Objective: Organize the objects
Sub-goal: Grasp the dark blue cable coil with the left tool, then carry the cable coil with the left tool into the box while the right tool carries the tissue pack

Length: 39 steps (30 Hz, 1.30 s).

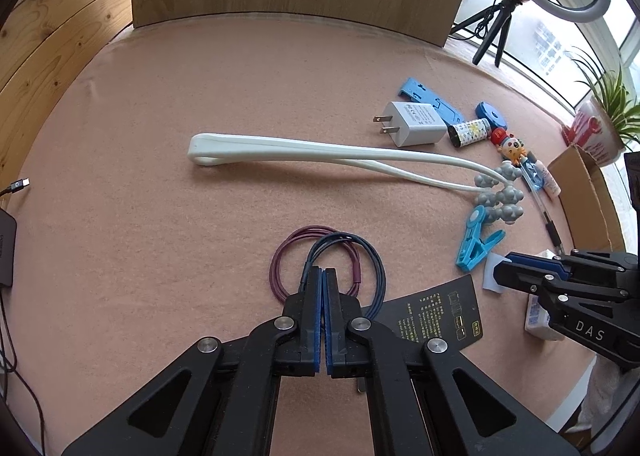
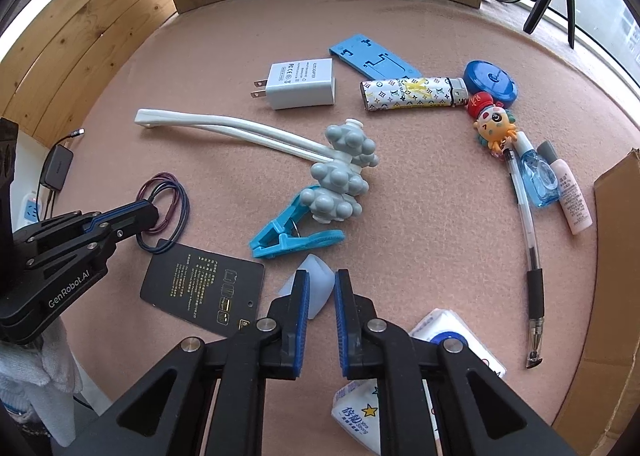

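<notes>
1. Between closed left gripper [image 1: 323, 276] pads: dark blue hair tie [image 1: 352, 252], pinched; lift straight, clear of maroon hair tie [image 1: 288, 256] lying beside.
2. At right gripper [image 2: 321, 286]: clamped lightly on pale blue silicone piece [image 2: 314, 288]; hold softly, no crushing.
3. Beyond: avoid black card [image 2: 202, 288], blue clip [image 2: 288, 236]; carry toward cardboard box [image 2: 616, 256] on desk [image 2: 400, 196].

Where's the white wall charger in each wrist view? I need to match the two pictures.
Left wrist view: the white wall charger lies right of centre in the upper half, prongs pointing left.
Right wrist view: the charger lies upper centre, prongs pointing left.
Shared landmark: the blue flat holder just behind it.
</notes>
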Each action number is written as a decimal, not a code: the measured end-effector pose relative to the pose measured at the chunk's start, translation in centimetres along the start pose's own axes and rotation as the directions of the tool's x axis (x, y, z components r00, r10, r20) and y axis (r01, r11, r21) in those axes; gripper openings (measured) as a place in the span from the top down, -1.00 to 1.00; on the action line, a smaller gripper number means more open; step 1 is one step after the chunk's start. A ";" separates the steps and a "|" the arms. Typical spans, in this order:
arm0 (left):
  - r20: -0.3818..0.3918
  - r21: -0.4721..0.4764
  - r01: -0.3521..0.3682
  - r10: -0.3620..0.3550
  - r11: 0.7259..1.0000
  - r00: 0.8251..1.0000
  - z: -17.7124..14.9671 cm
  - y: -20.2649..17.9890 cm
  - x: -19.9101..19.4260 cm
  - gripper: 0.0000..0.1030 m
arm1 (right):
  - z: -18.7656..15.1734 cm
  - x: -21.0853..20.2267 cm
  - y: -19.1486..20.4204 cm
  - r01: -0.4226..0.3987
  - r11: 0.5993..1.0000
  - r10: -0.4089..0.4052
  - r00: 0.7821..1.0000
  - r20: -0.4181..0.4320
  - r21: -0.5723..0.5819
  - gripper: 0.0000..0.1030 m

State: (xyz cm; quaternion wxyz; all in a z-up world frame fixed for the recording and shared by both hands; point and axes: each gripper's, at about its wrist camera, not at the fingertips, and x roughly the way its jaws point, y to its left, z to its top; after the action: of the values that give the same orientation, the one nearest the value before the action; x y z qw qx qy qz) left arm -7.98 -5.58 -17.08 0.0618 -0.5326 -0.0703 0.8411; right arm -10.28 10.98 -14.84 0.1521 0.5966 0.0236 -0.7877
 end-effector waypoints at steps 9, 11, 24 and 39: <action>-0.013 0.079 -0.055 0.056 0.995 0.998 0.4 -0.8 0.4 0.99 | -0.5 -0.5 -0.9 -0.041 0.999 0.041 0.999 0.004 0.016 0.73; -0.010 0.091 -0.071 0.072 0.993 0.997 0.5 -1.0 0.6 0.96 | -0.5 -0.6 -1.0 -0.037 0.999 0.037 0.999 0.007 0.021 0.73; -0.014 0.111 -0.098 0.100 0.989 0.995 0.6 -1.2 1.2 0.54 | -0.2 -0.4 -1.5 -0.017 0.999 0.017 1.000 0.013 0.034 0.44; 0.010 -0.034 0.009 -0.008 0.999 1.000 -0.3 0.8 -0.5 0.92 | -0.8 -0.6 -0.8 -0.046 0.999 0.046 0.998 0.047 -0.012 0.87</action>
State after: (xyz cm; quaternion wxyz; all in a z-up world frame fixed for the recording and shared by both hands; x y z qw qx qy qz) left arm -7.56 -6.41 -16.93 0.0561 -0.5293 -0.0871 0.8421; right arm -9.60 12.03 -14.61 0.1738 0.5775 0.0105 -0.7976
